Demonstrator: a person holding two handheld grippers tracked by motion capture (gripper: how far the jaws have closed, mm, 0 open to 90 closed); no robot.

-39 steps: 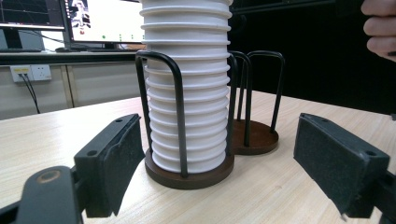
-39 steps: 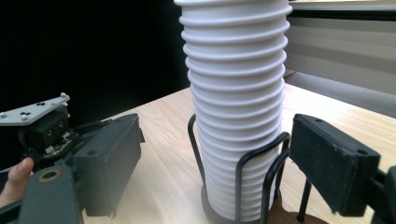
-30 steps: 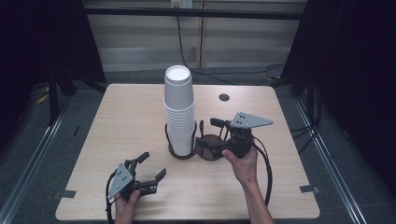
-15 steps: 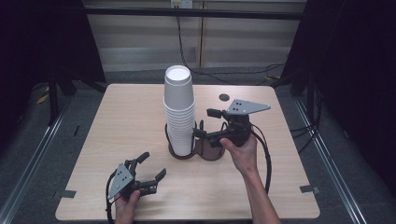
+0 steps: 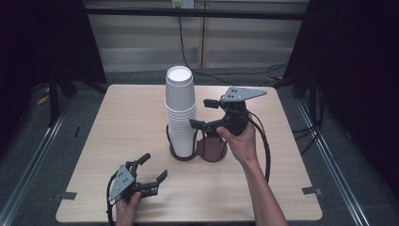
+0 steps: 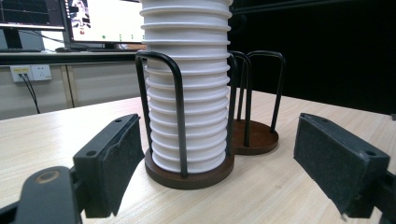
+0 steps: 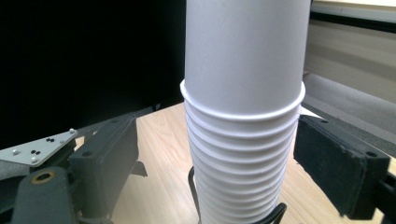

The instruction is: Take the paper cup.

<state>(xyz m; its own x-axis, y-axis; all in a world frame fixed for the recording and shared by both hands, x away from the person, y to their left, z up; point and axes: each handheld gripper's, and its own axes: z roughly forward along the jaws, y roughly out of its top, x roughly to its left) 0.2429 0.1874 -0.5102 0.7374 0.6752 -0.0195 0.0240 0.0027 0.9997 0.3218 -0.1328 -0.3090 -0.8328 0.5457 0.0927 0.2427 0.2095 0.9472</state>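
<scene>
Currently straddling the stack of paper cups (image 5: pixel 180 113) with the right gripper (image 5: pixel 203 113), jaws wide, holding nothing, cups between them untouched; stack standing in the wire cup holder (image 5: pixel 184 151) at table centre; left gripper (image 5: pixel 151 168) resting apart, jaws spread, empty; risking several nested cups lifting together, or toppling through off-centre closing.
</scene>
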